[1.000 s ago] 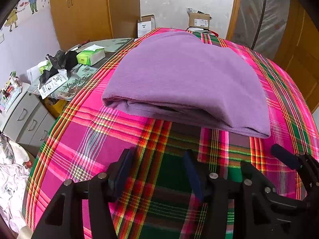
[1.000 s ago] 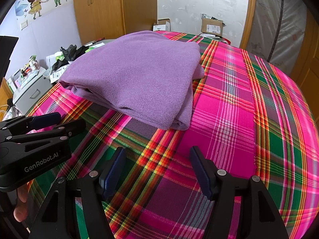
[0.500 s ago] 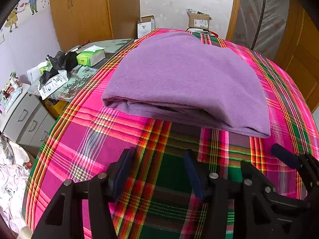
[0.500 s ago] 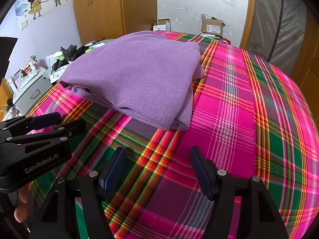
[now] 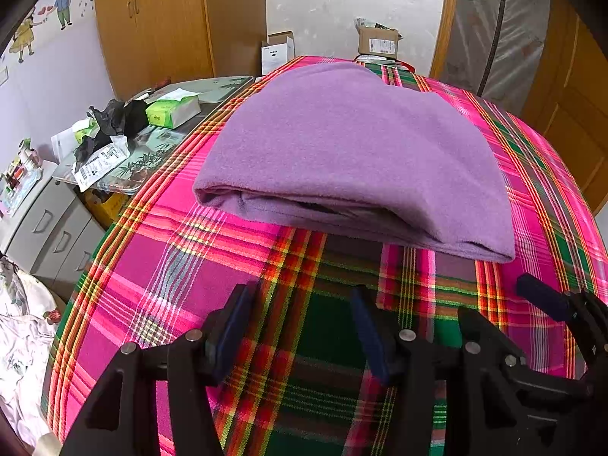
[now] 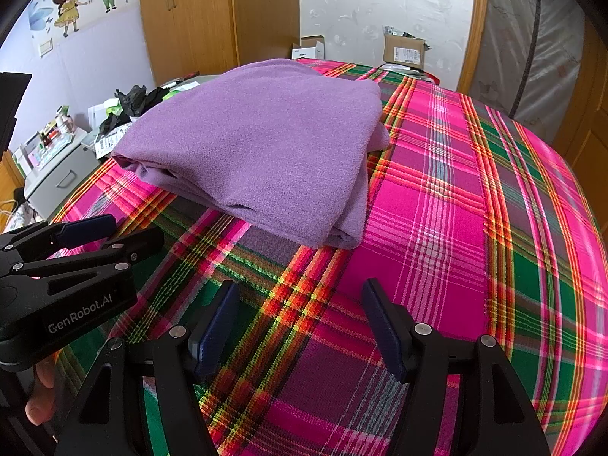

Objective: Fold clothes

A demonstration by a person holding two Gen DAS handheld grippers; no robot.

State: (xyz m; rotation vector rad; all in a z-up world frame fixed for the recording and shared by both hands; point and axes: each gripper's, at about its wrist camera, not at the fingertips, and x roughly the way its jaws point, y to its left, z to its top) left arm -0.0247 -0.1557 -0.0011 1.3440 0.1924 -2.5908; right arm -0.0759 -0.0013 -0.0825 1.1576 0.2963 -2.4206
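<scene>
Under you spreads the bed (image 5: 235, 262), covered in a pink, green and red plaid sheet (image 6: 448, 205) that fills most of both views. On it lies the purple garment (image 5: 353, 152), folded into a thick rectangle with its layered edges facing you, on the far half of the sheet and toward the left side as your right wrist camera sees it. Your left gripper (image 5: 300, 323) hovers over bare plaid just short of the garment's near edge, fingers spread apart and holding nothing. Your right gripper (image 6: 300, 323) sits beside it, also parted and empty, with the garment's near corner ahead and slightly left. A cluttered side cabinet (image 5: 49, 224) stands left of the bed, and a green tissue pack (image 5: 173, 110) rests there.
</scene>
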